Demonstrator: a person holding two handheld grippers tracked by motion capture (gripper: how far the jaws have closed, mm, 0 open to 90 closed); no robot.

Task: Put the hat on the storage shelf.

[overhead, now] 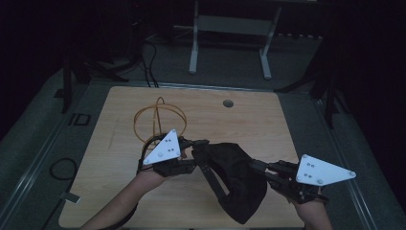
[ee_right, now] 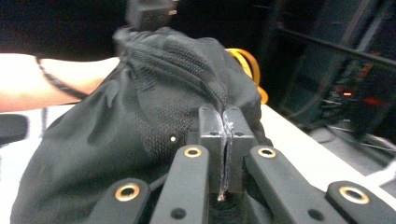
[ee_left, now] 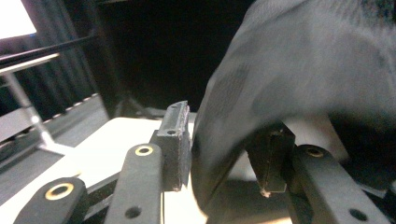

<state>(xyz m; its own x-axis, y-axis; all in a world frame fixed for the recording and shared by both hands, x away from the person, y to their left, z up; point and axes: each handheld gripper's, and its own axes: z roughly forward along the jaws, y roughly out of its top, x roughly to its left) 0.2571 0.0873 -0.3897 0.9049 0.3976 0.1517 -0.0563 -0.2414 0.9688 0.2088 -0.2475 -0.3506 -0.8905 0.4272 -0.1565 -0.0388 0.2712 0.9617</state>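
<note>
Cloth comes first, being the biggest thing near my claws: a black fabric bag [overhead: 234, 182] hangs between them above the wooden table [overhead: 119, 158], sagging toward my side of the tabletop. In the right gripper view the same bag [ee_right: 140, 126] bulges just ahead of the jaws, its mesh weave and a seam plain to see.

My right claw [overhead: 256, 166] grips the bag's right-hand edge. Its jaws are pressed together, pad against pad, with a thin fold of the fabric pinched between them [ee_right: 226, 140]. Beyond the bag in that view my other forearm [ee_right: 46, 84] reaches across, a dark band around the wrist.

My left claw [overhead: 201, 143] sits at the bag's upper left corner. Its jaws stand partly spread; in the left gripper view the fabric [ee_left: 299, 84] drapes down between the two pads [ee_left: 175, 140], lying against the left one. I cannot tell whether the right pad presses on it.

Behind my left claw, a loop of yellow cable [overhead: 158, 120] lies coiled on the table. Farther off, near the table's back edge, is a small round hole [overhead: 228, 103]. Past the table the room is dim: grey floor, and a pale metal frame stand [overhead: 230, 33].
</note>
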